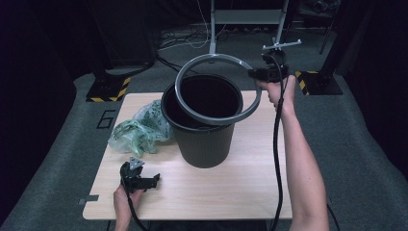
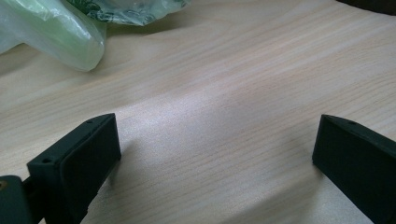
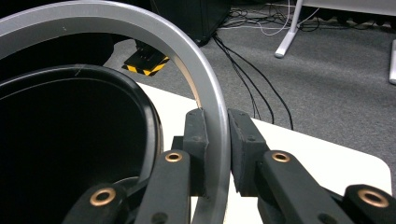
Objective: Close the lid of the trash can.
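Right gripper (image 1: 257, 75) lifting grey ring (image 1: 219, 89) off black bin (image 1: 202, 120).
Its fingers (image 3: 198, 140) pinch the ring's rim, one inside, one outside; ring is tilted, far edge raised, near edge just at the bin's mouth. Left gripper (image 1: 144, 180) rests low on the wooden surface (image 1: 231, 187), fingers (image 2: 88, 154) spread wide with nothing between them. Green plastic bag (image 1: 137, 130) lies crumpled beside the bin's left.

High view overhead, tool views close, sharing table (image 1: 240, 192)
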Tool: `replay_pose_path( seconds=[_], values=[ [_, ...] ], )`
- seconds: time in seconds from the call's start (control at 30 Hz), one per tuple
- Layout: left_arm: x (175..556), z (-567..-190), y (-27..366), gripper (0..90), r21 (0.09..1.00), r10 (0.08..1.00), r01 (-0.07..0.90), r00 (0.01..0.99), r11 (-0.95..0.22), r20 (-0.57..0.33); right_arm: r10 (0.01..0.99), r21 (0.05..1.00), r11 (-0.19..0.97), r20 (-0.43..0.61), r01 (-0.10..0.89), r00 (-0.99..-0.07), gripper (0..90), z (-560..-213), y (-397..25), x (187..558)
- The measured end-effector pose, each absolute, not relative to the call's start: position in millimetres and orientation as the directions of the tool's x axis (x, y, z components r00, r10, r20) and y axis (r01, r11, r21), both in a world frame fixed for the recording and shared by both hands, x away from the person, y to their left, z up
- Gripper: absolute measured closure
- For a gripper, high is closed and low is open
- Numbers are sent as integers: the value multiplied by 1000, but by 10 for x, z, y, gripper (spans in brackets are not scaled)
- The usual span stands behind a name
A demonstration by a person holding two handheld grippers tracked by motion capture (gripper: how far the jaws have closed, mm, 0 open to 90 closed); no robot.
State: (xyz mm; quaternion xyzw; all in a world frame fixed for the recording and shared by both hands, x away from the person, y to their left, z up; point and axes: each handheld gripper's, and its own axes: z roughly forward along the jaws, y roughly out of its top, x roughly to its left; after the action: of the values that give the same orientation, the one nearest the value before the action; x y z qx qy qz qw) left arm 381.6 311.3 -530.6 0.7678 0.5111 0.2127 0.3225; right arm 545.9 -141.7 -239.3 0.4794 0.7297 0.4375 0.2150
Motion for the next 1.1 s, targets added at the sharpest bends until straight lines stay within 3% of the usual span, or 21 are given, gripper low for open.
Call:
replay_pose_path(
  seconds=[1.1],
  values=[
    [3817, -5307, 3114, 8, 713, 921, 647, 388, -271, -2, 861, 807, 223, 99, 546, -498, 783, -2579, -960, 5553]
  ],
)
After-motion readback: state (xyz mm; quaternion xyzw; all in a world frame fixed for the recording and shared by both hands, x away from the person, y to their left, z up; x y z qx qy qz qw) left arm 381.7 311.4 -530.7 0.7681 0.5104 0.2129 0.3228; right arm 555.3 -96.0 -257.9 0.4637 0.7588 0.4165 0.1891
